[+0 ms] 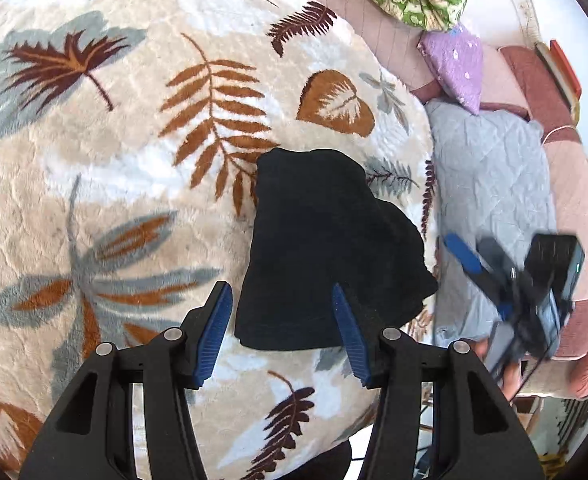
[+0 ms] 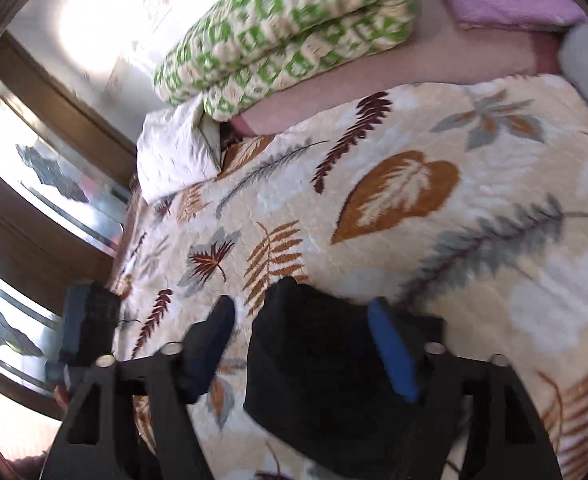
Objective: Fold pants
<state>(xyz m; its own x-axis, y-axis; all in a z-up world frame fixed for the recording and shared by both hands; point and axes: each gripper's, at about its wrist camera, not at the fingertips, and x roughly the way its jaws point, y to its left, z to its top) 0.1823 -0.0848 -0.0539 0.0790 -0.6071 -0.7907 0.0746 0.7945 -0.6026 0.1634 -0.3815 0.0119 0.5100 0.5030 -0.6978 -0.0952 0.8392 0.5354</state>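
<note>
The black pants [image 1: 326, 248] lie folded into a compact bundle on a cream blanket with a leaf print [image 1: 126, 184]. My left gripper [image 1: 282, 334] hovers over the bundle's near edge. Its blue pads [image 1: 214, 336] stand apart and press on nothing. In the left wrist view my right gripper [image 1: 480, 252] is a blurred shape to the right of the pants, over a grey pad. In the right wrist view the pants [image 2: 318, 380] sit low between the spread fingers of my right gripper [image 2: 302, 352]. That gripper is open, and motion blur smears its fingers.
A folded quilt with a green pattern [image 2: 286, 28] and a purple pillow [image 1: 454, 64] lie at the far end of the bed. A grey quilted pad [image 1: 490, 200] lies beside the blanket. A white pillow [image 2: 178, 152] and a wooden cabinet with glass doors [image 2: 34, 184] stand at the left.
</note>
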